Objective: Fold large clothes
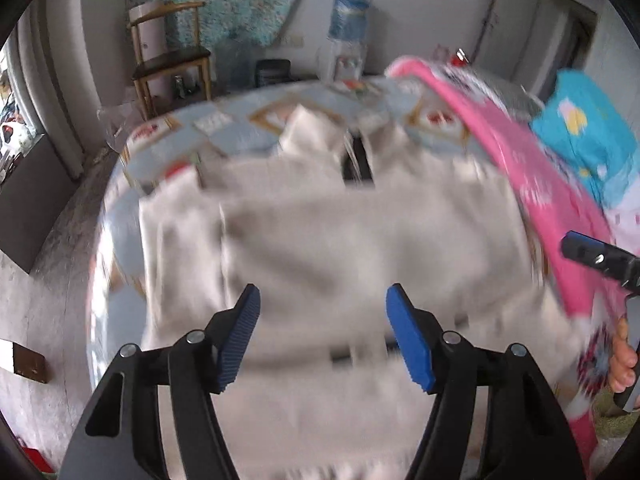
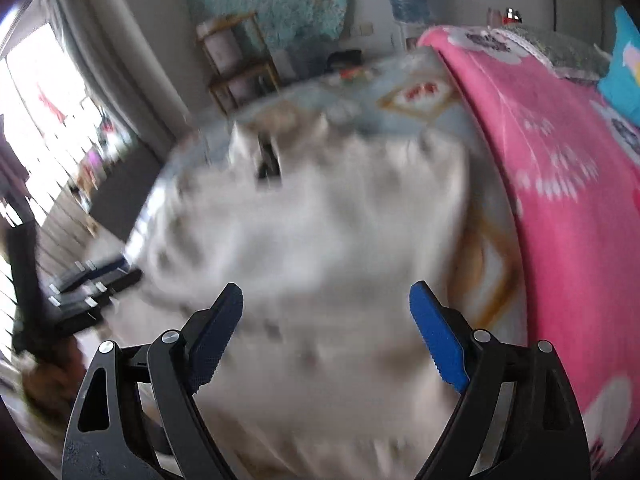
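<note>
A large beige garment [image 1: 328, 236] lies spread on the bed, blurred by motion, with its collar and a dark opening at the far end. It also shows in the right wrist view [image 2: 320, 232]. My left gripper [image 1: 323, 320] is open and empty above the garment's near part. My right gripper [image 2: 326, 320] is open and empty above the garment too. The right gripper's black and blue tip [image 1: 596, 258] shows at the right edge of the left wrist view, over the pink blanket.
A pink patterned blanket [image 2: 560, 184] lies along the garment's right side, with a blue pillow [image 1: 588, 136] beyond it. The patterned light-blue bedsheet [image 1: 236, 136] shows around the garment. A wooden chair [image 1: 168, 60] and a water dispenser [image 1: 348, 36] stand by the far wall.
</note>
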Demonstrator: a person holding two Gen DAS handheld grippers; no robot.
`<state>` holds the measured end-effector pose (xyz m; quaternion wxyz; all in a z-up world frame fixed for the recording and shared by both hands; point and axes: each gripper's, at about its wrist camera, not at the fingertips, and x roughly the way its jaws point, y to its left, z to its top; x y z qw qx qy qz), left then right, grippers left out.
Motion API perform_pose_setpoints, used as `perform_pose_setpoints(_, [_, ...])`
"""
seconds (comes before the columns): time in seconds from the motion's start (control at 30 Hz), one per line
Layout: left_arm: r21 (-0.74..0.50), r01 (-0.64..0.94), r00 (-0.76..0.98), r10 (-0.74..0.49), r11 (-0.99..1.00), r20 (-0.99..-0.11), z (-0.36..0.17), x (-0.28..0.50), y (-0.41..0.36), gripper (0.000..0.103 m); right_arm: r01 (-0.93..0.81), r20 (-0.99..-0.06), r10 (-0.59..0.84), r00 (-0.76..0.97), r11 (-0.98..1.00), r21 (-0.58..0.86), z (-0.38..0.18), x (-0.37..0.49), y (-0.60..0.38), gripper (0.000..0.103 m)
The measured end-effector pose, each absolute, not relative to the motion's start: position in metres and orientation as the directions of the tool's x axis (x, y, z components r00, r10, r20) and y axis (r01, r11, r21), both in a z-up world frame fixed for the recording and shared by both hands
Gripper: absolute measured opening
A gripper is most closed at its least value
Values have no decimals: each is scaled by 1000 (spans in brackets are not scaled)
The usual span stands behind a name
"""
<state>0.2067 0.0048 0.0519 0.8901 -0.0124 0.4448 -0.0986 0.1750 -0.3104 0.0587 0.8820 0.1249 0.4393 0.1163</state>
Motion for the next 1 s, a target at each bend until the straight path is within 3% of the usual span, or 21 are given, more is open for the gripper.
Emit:
perform_pose_setpoints(0.07, [-126, 164, 595, -200, 978, -779, 63, 239, 9, 71, -121, -726, 370, 580, 920, 372, 73, 214, -312, 85])
perform_pose_setpoints(0.17, [-153, 146, 576, -210, 977, -790, 70, 303, 10, 71, -107, -735, 380, 561, 914, 391, 79, 276, -309, 85])
perform_pose_setpoints(0.47, [-210, 67, 491, -215, 975, -844, 37, 451, -3, 71, -19, -836, 402, 375, 904, 426, 14, 435, -279, 85])
perform_pose_setpoints(0.6, [-231, 32, 458, -219, 973, -862, 17, 481, -7, 71, 24, -876, 369, 312, 918, 395, -16, 465, -273, 76])
perform_pose_setpoints(0.63, [-226, 30, 455, -214, 974, -864, 12, 482, -8, 69, 27, -883, 365, 295, 921, 389, -23, 470, -271, 74])
perform_pose_setpoints(0.73, [-233, 24, 437, -220, 972, -872, 1, 489, -11, 55, 44, -894, 370, 253, 919, 393, -39, 476, -270, 54])
perform_pose_setpoints(0.8, [-256, 30, 425, -244, 966, -872, -4, 489, -13, 40, 41, -885, 394, 250, 908, 416, -42, 473, -271, 29])
perform_pose_setpoints(0.87, [-262, 52, 424, -259, 964, -868, -3, 485, -16, 20, 17, -874, 398, 277, 908, 419, -34, 467, -270, 23])
perform_pose_setpoints(1.0, [-262, 114, 470, -285, 958, -836, 14, 466, -17, 12, -80, -862, 369, 349, 928, 365, -6, 441, -262, 19])
